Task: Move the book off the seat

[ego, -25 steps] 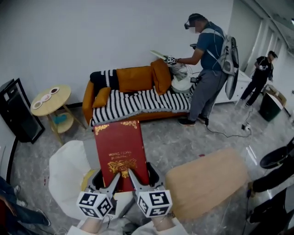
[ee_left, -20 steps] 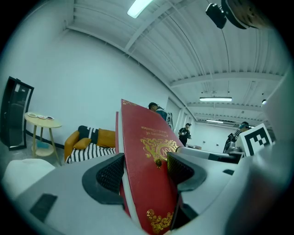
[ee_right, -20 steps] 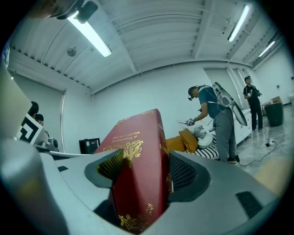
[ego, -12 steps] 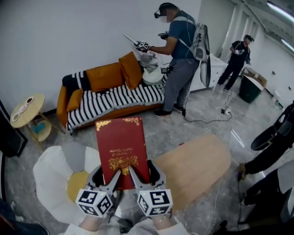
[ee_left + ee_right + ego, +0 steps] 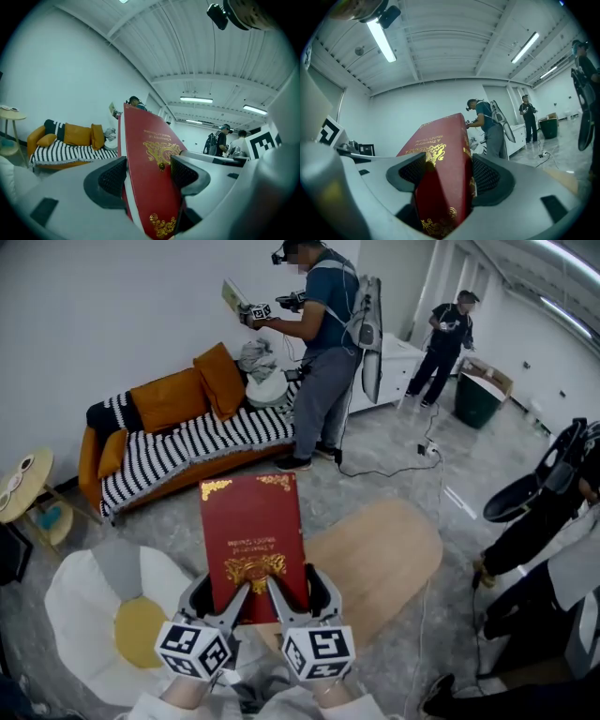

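1. The left gripper (image 5: pixel 217 601) has its jaws closed narrow on the left part of the book's lower edge. In its own view, the ribbed pads press on the front and back covers.
2. The dark red hardback book with gold print (image 5: pixel 251 531) is held in the air between both grippers, standing nearly upright with its cover facing the head camera. It touches neither the chair nor the table. It looks stiff and thick, probably fairly heavy, and its cover seems smooth. Because it is gripped only along the bottom, the tall upper part could tip or slide. I would hold it firmly and deep across both boards, near the spine.
3. The right gripper (image 5: pixel 295 592) is clamped on the same lower edge, just beside the left one, with the spine corner between its pads.
4. At far left stands a round pale wooden side table (image 5: pixel 21 486), well away.
5. The white round chair with a yellow seat cushion (image 5: pixel 80 601) lies below and left of the book, and is probably the seat in question.
6. An orange sofa with a black-and-white striped cover (image 5: pixel 178 442) stands along the wall.
7. The tan oval tabletop (image 5: pixel 375 559) sits just right of the grippers and looks a clear place to set the book down.
8. A person in a blue shirt (image 5: pixel 319 343) stands by the sofa, and a cable (image 5: pixel 412 460) lies on the floor, both beyond the table and out of the way.
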The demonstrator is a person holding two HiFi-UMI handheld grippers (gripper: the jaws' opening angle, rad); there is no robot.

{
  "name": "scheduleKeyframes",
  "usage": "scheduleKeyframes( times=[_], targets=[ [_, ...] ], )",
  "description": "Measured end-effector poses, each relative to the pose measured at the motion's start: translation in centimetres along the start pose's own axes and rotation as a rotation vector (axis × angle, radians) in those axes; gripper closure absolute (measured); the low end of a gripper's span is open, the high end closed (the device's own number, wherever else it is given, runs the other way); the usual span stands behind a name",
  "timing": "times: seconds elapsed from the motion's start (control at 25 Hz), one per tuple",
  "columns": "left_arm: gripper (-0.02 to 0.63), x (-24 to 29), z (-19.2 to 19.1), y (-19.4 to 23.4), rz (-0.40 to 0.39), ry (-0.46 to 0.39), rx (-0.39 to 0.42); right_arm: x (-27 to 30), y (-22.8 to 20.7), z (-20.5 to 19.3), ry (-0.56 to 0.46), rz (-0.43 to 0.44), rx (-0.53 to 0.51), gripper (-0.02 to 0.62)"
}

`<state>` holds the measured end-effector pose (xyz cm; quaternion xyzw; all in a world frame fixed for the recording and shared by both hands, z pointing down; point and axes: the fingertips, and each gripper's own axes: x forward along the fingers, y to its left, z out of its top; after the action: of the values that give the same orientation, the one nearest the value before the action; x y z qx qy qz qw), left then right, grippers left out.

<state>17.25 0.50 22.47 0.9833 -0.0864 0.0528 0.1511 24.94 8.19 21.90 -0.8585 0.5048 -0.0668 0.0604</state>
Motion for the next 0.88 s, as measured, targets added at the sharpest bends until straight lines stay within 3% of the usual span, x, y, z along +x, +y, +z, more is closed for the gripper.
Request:
scheduleKeyframes(
  times=[0.6,0.88],
  targets=[
    [0.316,7.4,-3.4,-11.5,-0.158,0.040,0.020,-6.6,-12.4,0.9,-0.031,-0.154,-0.013,0.278],
    [0.317,8.6,-3.9,-12.7,-0.244,0.067,0.029,-7.7,-13.6,0.9,-0.045,-0.242,-0.014,0.278]
  ],
)
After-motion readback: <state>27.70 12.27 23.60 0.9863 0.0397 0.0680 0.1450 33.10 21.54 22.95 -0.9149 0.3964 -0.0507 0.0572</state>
